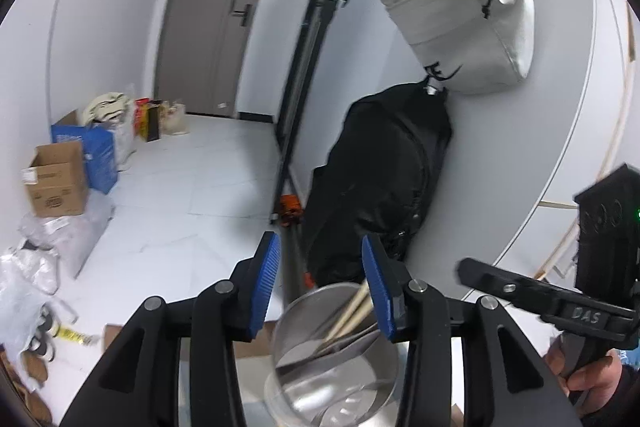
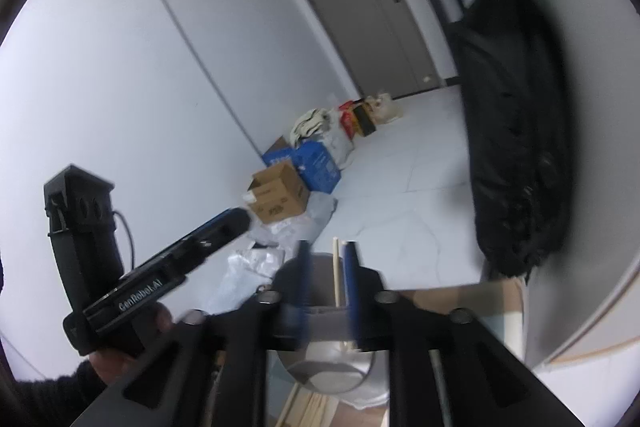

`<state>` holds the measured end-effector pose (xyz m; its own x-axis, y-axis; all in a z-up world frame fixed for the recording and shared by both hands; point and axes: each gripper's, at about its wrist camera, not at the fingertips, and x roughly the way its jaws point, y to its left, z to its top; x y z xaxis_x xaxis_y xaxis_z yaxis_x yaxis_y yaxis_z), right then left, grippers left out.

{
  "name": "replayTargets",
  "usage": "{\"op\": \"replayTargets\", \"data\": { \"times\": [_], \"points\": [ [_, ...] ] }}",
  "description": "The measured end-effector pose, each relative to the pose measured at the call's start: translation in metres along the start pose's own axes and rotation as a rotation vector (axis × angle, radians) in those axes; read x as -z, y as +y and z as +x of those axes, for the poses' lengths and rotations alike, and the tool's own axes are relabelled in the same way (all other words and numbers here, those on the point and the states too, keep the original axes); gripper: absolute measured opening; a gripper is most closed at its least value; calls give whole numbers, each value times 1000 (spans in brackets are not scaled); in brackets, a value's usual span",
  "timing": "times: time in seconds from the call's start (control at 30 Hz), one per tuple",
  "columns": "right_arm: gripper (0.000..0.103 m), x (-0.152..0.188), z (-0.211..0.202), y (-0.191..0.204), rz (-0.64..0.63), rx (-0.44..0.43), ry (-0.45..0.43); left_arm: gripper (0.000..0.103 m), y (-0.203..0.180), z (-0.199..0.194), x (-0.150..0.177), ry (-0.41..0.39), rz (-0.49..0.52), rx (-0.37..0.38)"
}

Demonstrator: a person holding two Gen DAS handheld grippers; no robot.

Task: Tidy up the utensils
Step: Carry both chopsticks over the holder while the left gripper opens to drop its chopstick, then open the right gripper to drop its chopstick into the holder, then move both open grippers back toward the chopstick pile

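The left tool [image 1: 320, 267] is standing open above the steel cup [image 1: 332, 359], its blue pads apart and pressing on nothing. Inside this cup, wooden chopsticks [image 1: 354, 307] are leaning against the rim. The right tool [image 2: 326, 271] is hovering over the same cup [image 2: 328, 363] with its jaws also parted, one chopstick [image 2: 336, 275] standing between them, apparently not pinched.

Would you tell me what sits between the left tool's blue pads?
In the left wrist view, the metal cup holding chopsticks sits between the left tool's open pads.
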<state>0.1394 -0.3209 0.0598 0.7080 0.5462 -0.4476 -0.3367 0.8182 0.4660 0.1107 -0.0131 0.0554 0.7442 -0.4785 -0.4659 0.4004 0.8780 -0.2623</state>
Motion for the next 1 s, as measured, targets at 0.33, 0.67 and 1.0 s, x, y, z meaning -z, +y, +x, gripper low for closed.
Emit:
{"op": "replayTargets", "data": {
  "times": [0.33, 0.67, 1.0],
  "points": [
    [50, 25, -32, 12, 12, 7, -22, 58, -10, -28, 22, -13, 11, -207],
    [63, 50, -49, 31, -12, -17, -18, 69, -25, -42, 51, 18, 21, -301],
    [76, 79, -53, 41, -52, -11, -7, 71, -15, -51, 83, 47, -19, -357]
  ]
}}
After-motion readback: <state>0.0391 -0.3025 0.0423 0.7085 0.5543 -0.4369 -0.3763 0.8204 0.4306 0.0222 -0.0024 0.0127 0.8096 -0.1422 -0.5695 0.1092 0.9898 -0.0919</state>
